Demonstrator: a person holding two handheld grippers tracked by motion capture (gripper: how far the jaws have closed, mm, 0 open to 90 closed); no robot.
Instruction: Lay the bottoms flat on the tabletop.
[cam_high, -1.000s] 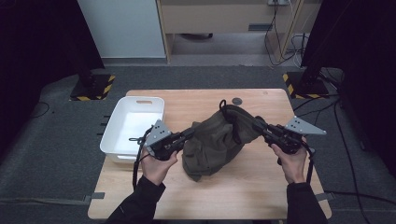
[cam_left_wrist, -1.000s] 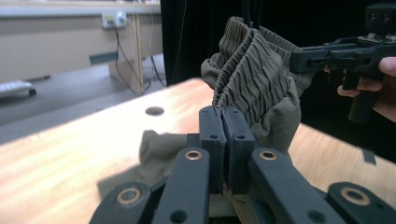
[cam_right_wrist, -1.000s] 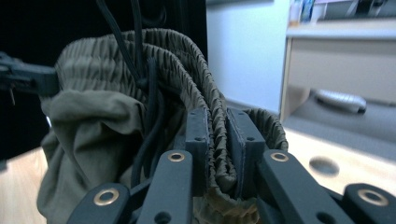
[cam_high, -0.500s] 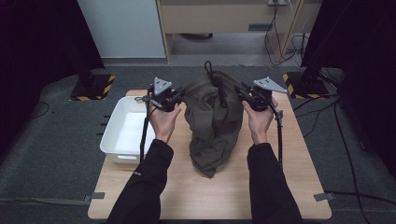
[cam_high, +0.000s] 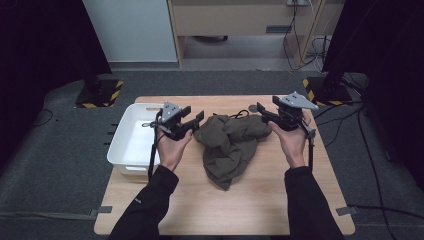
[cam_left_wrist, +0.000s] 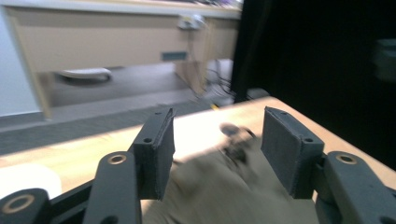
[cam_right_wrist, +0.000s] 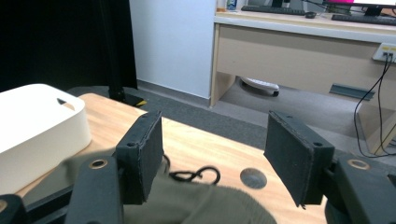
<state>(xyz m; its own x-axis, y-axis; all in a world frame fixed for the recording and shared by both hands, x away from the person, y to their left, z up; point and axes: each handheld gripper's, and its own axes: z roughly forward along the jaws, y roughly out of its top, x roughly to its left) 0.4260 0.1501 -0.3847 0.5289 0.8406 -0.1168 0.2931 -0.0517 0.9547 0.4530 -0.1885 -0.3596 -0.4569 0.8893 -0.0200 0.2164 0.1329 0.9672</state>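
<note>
While the olive garment (cam_high: 231, 145) lies crumpled in the middle of the wooden table (cam_high: 260, 200), the left gripper (cam_high: 196, 120) and right gripper (cam_high: 261, 110) flank its far end, jaws just opened and gripping nothing. Bare tabletop runs wide toward the near edge and right of the cloth. On the left, the white bin (cam_high: 126, 145) overhangs the table's left edge, near the left hand (cam_high: 172, 145).

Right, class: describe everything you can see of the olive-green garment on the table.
The olive-green garment is soft cloth, crumpled in a loose heap in the middle of the wooden table, with a black drawstring looped at its far end. It lies right of the white tub. It rests on the table alone; no pad presses on it.
</note>
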